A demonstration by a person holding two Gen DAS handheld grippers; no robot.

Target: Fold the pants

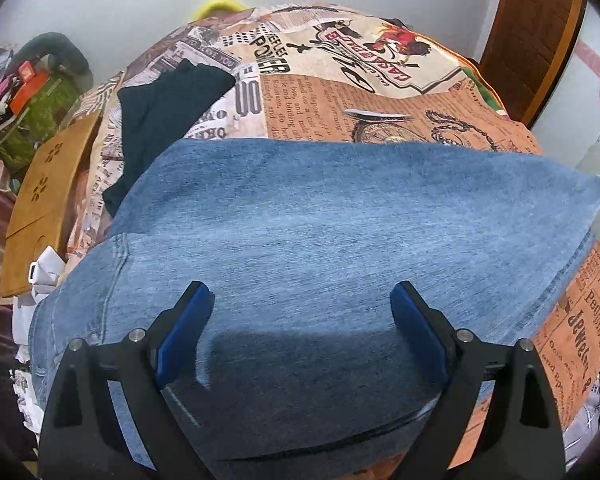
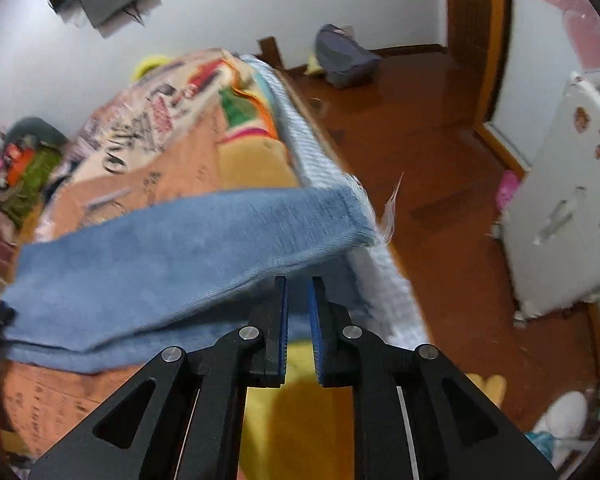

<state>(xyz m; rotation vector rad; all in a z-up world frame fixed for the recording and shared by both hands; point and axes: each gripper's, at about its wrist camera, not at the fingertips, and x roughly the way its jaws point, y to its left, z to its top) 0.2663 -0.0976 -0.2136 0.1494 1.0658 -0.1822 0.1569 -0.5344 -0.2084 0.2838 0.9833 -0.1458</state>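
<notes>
Blue jeans [image 1: 320, 208] lie folded across a bed with a newspaper-print cover [image 1: 380, 92]. My left gripper [image 1: 301, 288] hovers just over the near part of the denim, jaws wide open and empty. In the right wrist view, which is blurred, a jeans leg [image 2: 160, 248] stretches to the bed's right edge and ends in a frayed hem [image 2: 356, 216]. My right gripper [image 2: 298, 280] sits at the near edge of that leg. Its blue pads [image 2: 314, 320] stand a narrow gap apart with no cloth pinched between them.
A dark folded garment [image 1: 168, 108] lies on the bed beyond the jeans at left. A wooden board [image 1: 48, 200] leans by the bed's left side beside a cluttered pile [image 1: 28, 96]. Right of the bed edge [image 2: 328, 160] are a red-brown floor [image 2: 440, 160] and a white fridge [image 2: 568, 200].
</notes>
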